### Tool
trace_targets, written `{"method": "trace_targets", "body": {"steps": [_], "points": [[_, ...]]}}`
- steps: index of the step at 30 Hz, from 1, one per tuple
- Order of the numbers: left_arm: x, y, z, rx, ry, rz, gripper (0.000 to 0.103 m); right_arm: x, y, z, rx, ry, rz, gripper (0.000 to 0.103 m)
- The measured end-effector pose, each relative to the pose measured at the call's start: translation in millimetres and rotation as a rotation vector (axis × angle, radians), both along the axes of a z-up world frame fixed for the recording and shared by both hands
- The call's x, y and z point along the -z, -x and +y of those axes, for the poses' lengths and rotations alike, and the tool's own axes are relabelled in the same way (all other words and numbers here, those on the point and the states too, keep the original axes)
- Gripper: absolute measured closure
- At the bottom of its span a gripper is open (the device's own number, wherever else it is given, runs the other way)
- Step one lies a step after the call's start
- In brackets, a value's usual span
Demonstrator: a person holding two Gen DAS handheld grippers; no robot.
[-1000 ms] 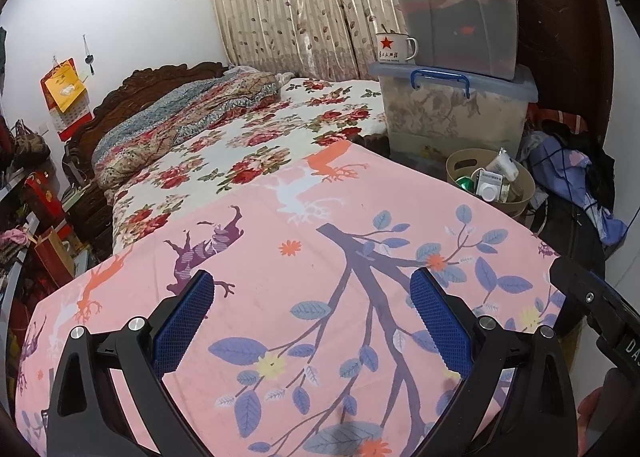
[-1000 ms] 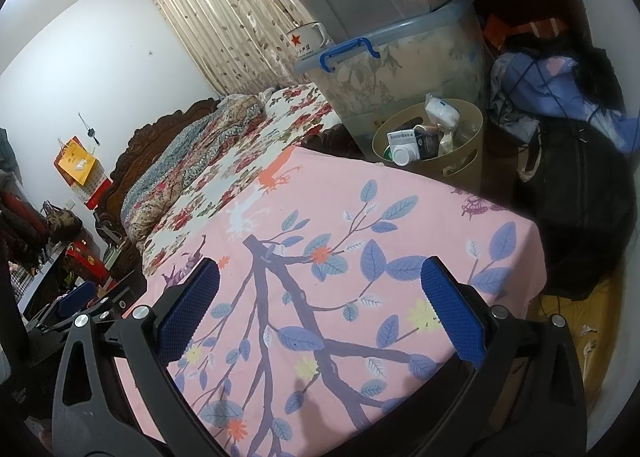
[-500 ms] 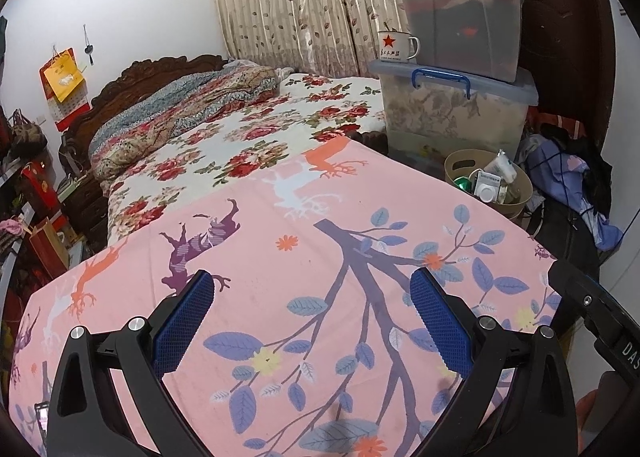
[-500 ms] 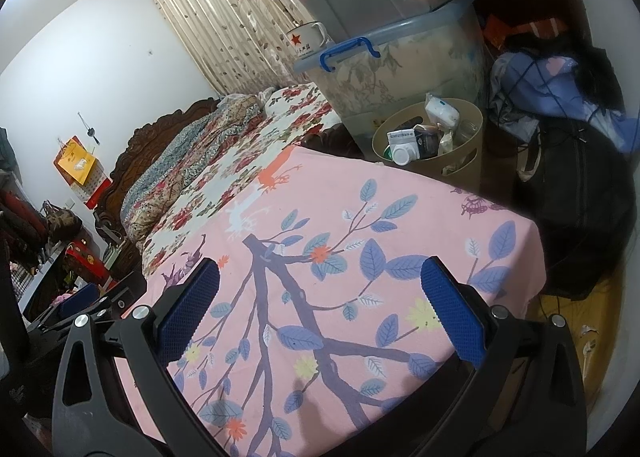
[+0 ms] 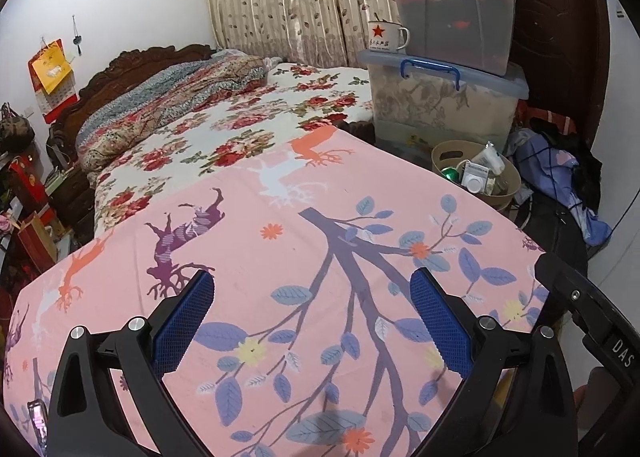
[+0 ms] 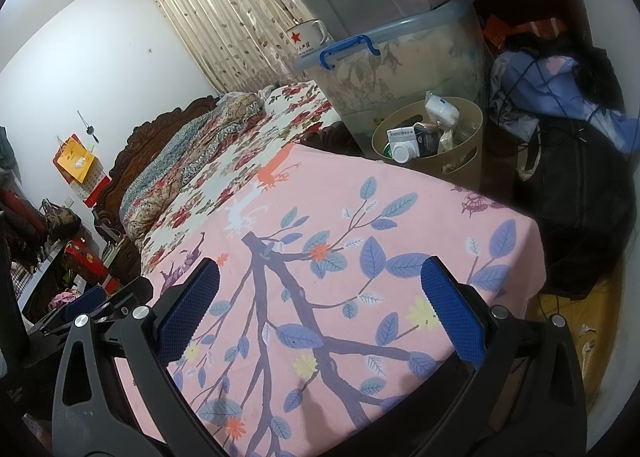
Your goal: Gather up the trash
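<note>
Beige trash basket (image 6: 460,137) stuffed with boxes and wrappers, on the floor just past the far right corner of the pink leaf-print surface (image 5: 320,257). Left gripper (image 5: 312,309) and right gripper (image 6: 320,299) above that cloth, jaws spread, empty.

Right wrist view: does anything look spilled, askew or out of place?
Nothing is spilled. The pink cloth lies flat and bare. The tan bin beyond it stands upright but heaped, with a white packet poking above its rim. Both grippers are open and empty.
</note>
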State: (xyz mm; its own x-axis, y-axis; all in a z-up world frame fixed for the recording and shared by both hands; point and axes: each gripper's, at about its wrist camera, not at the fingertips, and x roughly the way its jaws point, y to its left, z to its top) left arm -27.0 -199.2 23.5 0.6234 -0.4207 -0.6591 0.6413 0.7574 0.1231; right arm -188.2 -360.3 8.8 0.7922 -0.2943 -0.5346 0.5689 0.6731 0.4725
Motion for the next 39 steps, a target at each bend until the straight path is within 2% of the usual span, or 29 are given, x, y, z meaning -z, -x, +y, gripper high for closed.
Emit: {"method": "trace_targets", "body": {"steps": [2, 12, 18, 39], "points": [[3.0, -2.6, -1.4, -0.001, -0.009, 0.023, 0.008, 0.2, 0.4, 0.3, 0.000, 0.001, 0.001, 0.003], [3.9, -3.1, 0.3, -0.025, -0.032, -0.007, 0.008, 0.4, -0.3, 0.7, -0.004, 0.003, 0.003, 0.003], [4.7, -12.0, 5.1, -0.051, -0.033, 0.017, 0.008, 0.1, -0.8, 1.4, -0.006, 0.003, 0.003, 0.003], [10.2, -11.1, 6.1, -0.040, -0.047, 0.025, 0.008, -2.9, -8.3, 4.2, -0.021, 0.012, 0.015, 0.003]]}}
